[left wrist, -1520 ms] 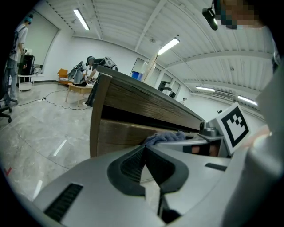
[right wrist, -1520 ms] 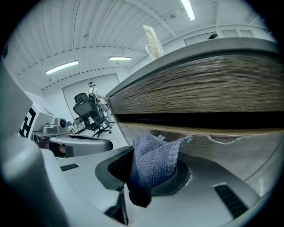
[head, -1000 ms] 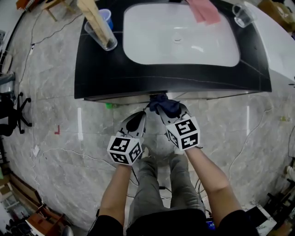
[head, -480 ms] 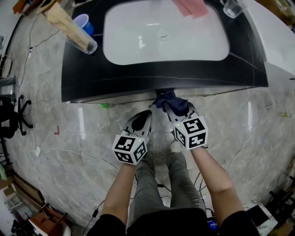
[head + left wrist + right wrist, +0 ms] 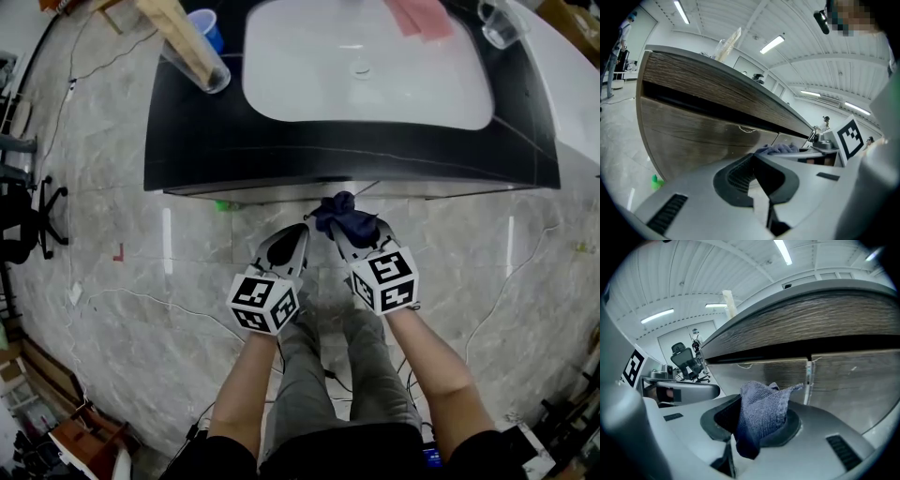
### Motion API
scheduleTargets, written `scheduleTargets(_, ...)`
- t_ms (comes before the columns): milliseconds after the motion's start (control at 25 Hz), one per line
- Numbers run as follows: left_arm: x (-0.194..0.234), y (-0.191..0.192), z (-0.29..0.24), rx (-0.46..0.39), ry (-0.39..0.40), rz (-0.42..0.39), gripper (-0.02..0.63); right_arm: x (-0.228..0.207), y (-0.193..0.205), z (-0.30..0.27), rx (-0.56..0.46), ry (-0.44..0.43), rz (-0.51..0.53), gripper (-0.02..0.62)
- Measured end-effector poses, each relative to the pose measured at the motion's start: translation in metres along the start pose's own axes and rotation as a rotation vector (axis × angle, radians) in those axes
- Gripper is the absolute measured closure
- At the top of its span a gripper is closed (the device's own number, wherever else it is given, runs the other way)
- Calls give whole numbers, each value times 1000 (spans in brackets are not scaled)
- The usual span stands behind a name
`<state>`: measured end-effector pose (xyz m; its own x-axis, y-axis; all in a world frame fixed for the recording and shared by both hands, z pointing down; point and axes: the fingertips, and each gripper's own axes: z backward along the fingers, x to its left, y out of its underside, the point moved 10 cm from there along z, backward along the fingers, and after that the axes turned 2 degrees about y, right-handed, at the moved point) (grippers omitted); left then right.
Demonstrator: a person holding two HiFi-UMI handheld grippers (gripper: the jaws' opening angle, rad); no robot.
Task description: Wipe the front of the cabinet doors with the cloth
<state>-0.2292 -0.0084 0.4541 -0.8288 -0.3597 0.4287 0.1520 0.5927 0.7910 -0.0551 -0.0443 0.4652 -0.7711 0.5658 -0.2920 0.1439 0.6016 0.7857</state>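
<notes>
1. The right gripper (image 5: 757, 430) is clamping a dark blue knitted cloth (image 5: 761, 411), which is bunching upward out of its jaws.
2. The cloth is sitting in front of the seam between two wood-grain cabinet doors (image 5: 853, 380); whether it touches them cannot be told.
3. In the head view, the cloth (image 5: 341, 215) is lying just below the edge of the black countertop (image 5: 281, 150).
4. The left gripper (image 5: 757, 183) is holding its jaws together on nothing, just beside the right gripper.
5. A small green object (image 5: 656, 182) is lying on the floor by the cabinet.
</notes>
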Motion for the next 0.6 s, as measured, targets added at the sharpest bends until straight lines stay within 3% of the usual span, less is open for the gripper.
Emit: scheduleTargets(600,105,20,86,-22,-139,67,600,115,6,-95,80,-146,89,486)
